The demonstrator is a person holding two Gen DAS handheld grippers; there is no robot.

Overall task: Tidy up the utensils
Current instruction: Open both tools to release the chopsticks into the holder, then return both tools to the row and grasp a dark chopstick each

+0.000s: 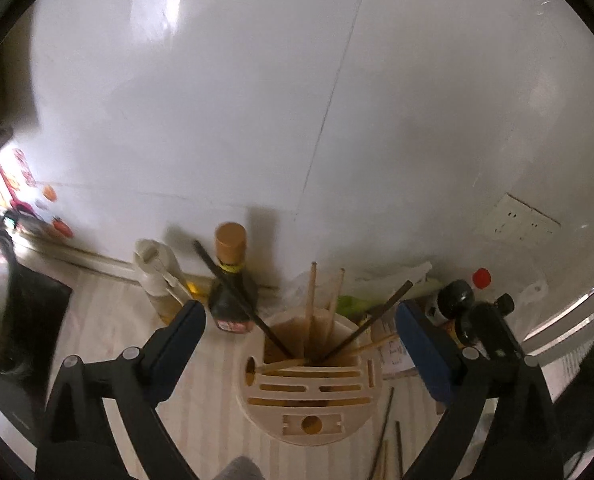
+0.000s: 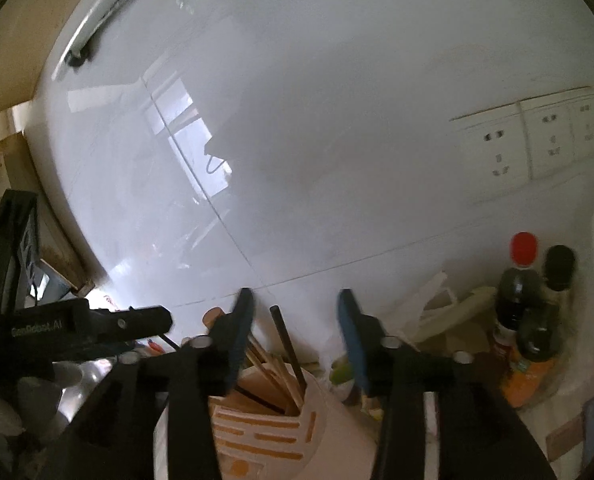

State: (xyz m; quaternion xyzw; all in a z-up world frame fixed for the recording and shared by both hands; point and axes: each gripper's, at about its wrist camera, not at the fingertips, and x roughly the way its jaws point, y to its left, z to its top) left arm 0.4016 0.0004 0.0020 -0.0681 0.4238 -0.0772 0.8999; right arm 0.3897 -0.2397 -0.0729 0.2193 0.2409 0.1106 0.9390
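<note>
Against the white tiled wall (image 1: 257,100), the round utensil holder (image 1: 311,380) stood on the striped counter (image 1: 109,320), chopsticks (image 1: 311,308) leaning inside. Your left gripper (image 1: 301,332) hung released above it; your right gripper (image 2: 295,336) gaped empty over them.

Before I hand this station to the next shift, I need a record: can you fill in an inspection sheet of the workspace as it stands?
Surface: pale striped wood-look counter; loose chopsticks lie right of the holder.
Job's things: round cream utensil holder with slotted top; dark and wooden chopsticks stand in its open compartment.
Clutter: brown-capped dark sauce bottle, white bottle, red-capped bottle, black-capped bottle, plastic bags.
Grippers: left gripper open wide over the holder; right gripper open, nothing pressed.
Cables: nothing seen.
Surroundings: glossy white tiled wall, wall sockets.
</note>
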